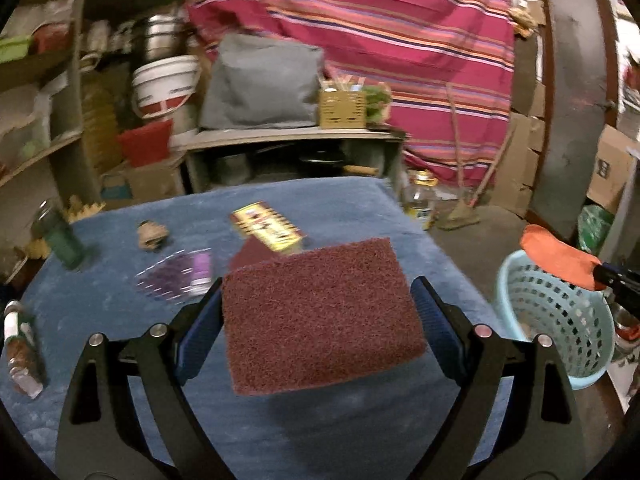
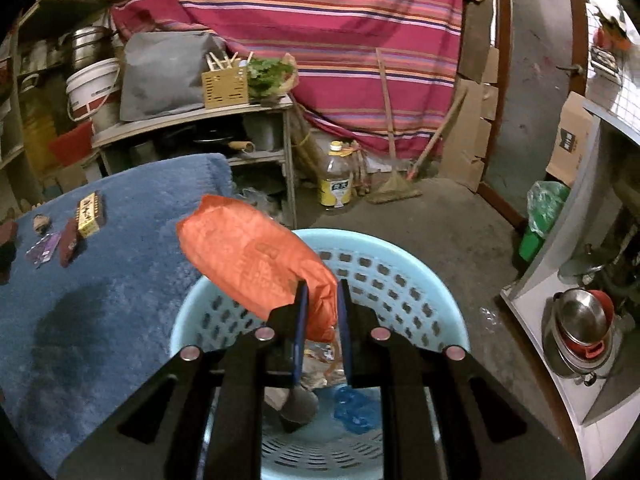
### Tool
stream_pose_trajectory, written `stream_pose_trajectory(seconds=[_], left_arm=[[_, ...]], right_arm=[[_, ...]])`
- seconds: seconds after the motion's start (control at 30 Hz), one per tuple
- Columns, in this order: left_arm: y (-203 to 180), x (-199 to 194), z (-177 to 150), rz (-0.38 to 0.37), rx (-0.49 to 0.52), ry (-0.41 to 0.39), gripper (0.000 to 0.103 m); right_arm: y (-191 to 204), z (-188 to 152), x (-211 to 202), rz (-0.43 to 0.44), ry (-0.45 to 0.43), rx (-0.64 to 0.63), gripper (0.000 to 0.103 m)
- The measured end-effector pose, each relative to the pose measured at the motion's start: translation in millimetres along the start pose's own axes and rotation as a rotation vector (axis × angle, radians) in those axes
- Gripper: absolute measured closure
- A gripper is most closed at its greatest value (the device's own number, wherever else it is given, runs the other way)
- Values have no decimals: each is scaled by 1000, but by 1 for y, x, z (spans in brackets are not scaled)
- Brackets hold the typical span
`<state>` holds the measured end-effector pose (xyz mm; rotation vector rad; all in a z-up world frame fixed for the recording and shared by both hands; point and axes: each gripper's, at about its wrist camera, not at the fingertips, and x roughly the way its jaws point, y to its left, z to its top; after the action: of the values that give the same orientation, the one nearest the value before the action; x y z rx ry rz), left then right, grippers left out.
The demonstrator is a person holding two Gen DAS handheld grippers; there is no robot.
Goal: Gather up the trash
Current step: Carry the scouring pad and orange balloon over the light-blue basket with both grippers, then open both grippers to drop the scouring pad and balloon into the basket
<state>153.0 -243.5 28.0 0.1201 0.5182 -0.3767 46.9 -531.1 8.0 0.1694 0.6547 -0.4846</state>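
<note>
My left gripper (image 1: 318, 282) is shut on a maroon scouring pad (image 1: 320, 312), its blue pads pressing the pad's two side edges above the blue-covered table (image 1: 320, 420). My right gripper (image 2: 322, 284) is shut on a crumpled orange packet (image 2: 256, 256), held over the light-blue basket (image 2: 400, 272); the left wrist view shows the packet (image 1: 560, 252) above the basket (image 1: 560, 320). Plastic scraps (image 2: 356, 404) lie in the basket. A yellow box (image 1: 266, 226), a purple wrapper (image 1: 180, 274), a brown crumpled bit (image 1: 152, 234) and a second maroon pad (image 1: 250, 254) rest on the table.
A green jar (image 1: 60, 236) and a bottle (image 1: 22, 352) stand at the table's left edge. On the floor behind are an oil bottle (image 2: 336, 184) and a broom (image 2: 394, 184). A green bag (image 2: 544, 208) and stacked pots (image 2: 584, 328) sit at the right.
</note>
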Motion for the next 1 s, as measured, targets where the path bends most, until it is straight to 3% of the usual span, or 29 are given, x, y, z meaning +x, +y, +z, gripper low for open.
stream_pose_trajectory(seconds=[0.5,0.8,1.0], left_arm=[[-148,28,-2,-177,128,5,15],[-199,43,-5,-266,174,33,14],[-213,45,-3,-288,189,46,6]], right_arm=[[-69,-20,24,-43,77,98,88],[-104,-27,29,-49,84,176,88],[-105,-30,33,-52,93,178,88]])
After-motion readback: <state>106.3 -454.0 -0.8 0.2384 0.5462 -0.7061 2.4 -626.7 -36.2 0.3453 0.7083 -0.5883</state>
